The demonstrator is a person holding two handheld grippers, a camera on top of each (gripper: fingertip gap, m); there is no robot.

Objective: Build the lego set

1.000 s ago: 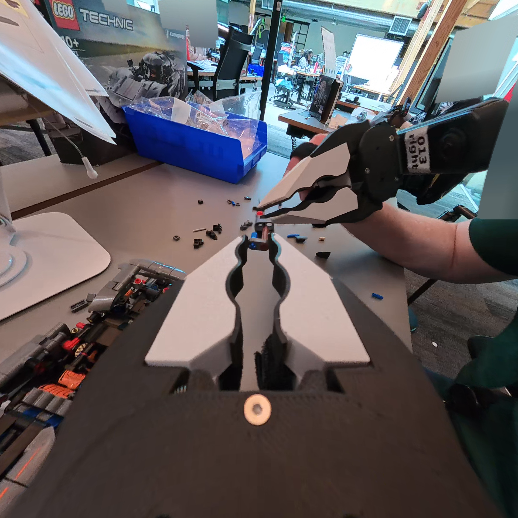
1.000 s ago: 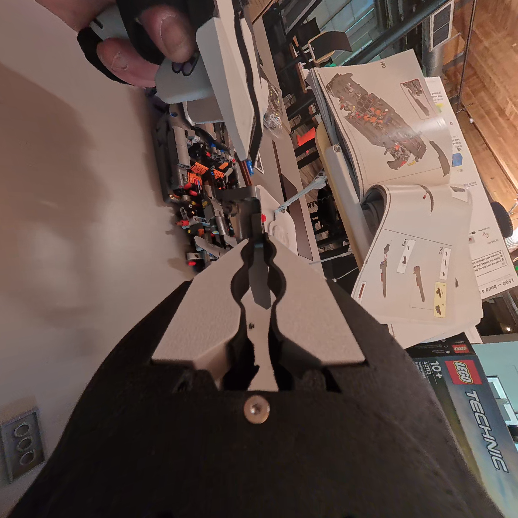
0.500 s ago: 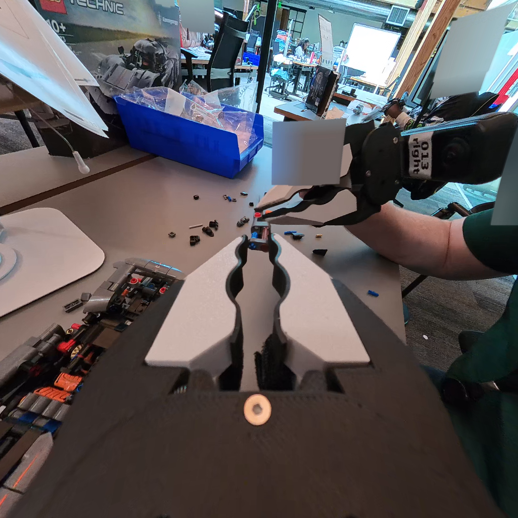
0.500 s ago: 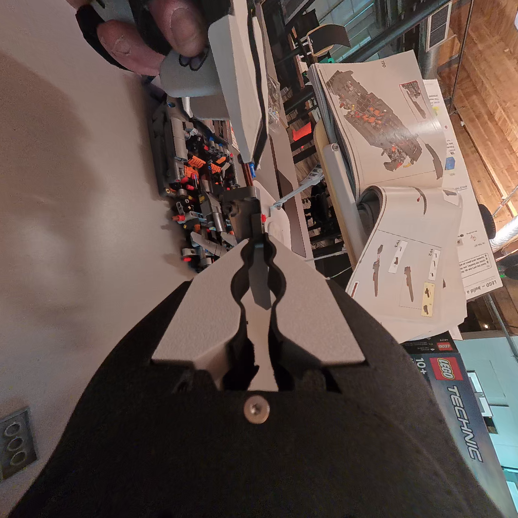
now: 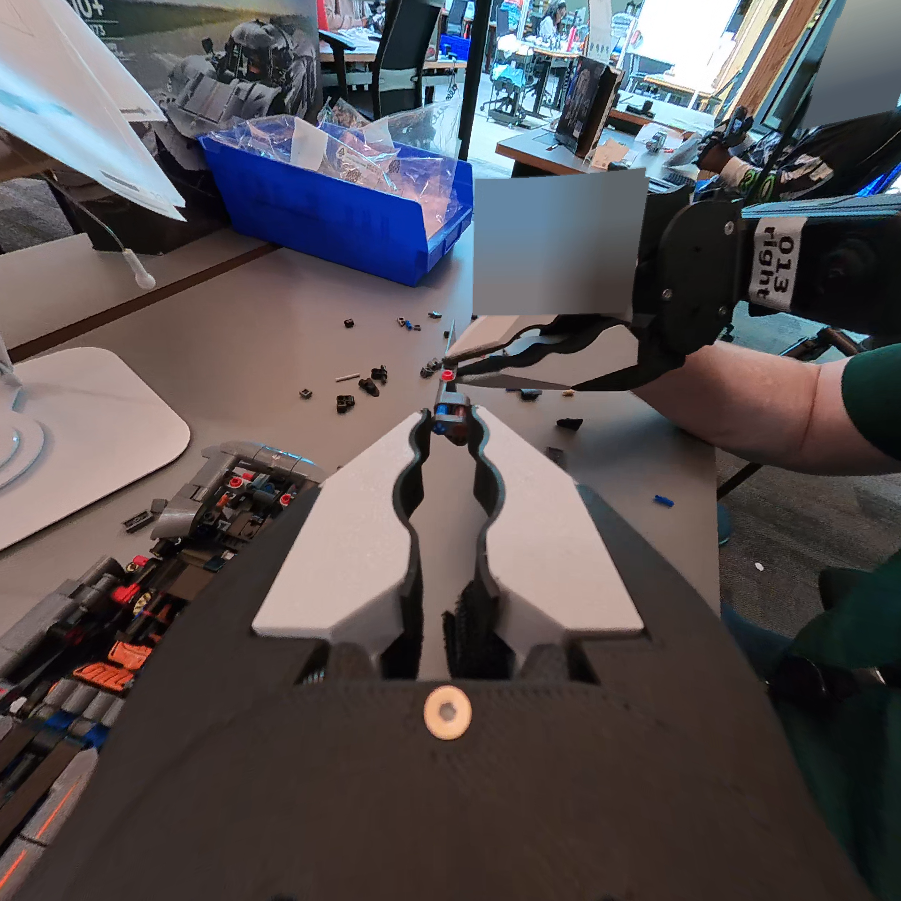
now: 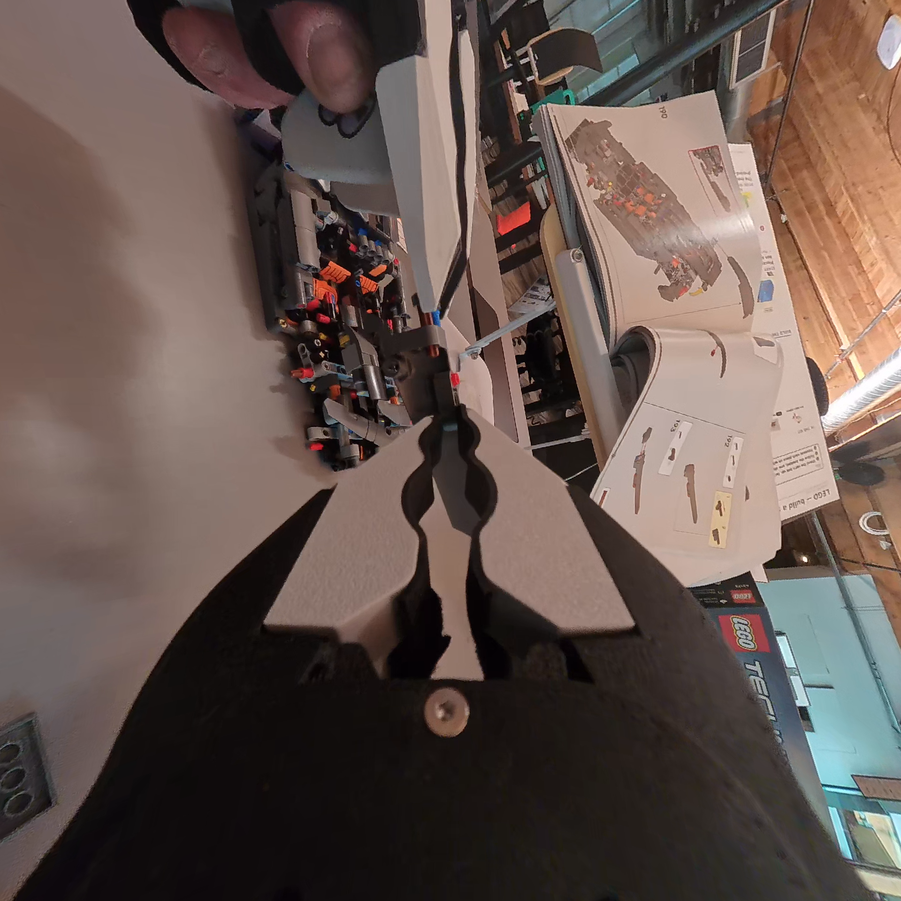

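Observation:
My left gripper (image 5: pixel 451 420) is shut on a small grey connector (image 5: pixel 452 412) with blue and brown pins, held above the table. My right gripper (image 5: pixel 447 369) comes in from the right and is shut on a thin dark panel piece (image 6: pixel 451 492) that carries a red pin (image 6: pixel 454 379). The panel's far end meets the connector (image 6: pixel 431 334) at the left gripper's tips (image 6: pixel 433 312). The red pin also shows in the left wrist view (image 5: pixel 446 375). The partly built dark model (image 5: pixel 229 492) lies on the table to the left, below both grippers (image 6: pixel 331 312).
A blue bin (image 5: pixel 341 229) with plastic bags stands at the back. Several small loose pieces (image 5: pixel 361 385) lie scattered on the table. A white stand base (image 5: pixel 88 429) is at the left. An open instruction booklet (image 6: pixel 682 341) and the set's box (image 6: pixel 760 663) stand behind the model. Only a small space, under 4 cm, lies between the two pairs of fingers.
The right gripper has rolled so its fingers show more edge-on, still at the left gripper's tips. The left gripper's view has dipped slightly. Both keep hold of their pieces.

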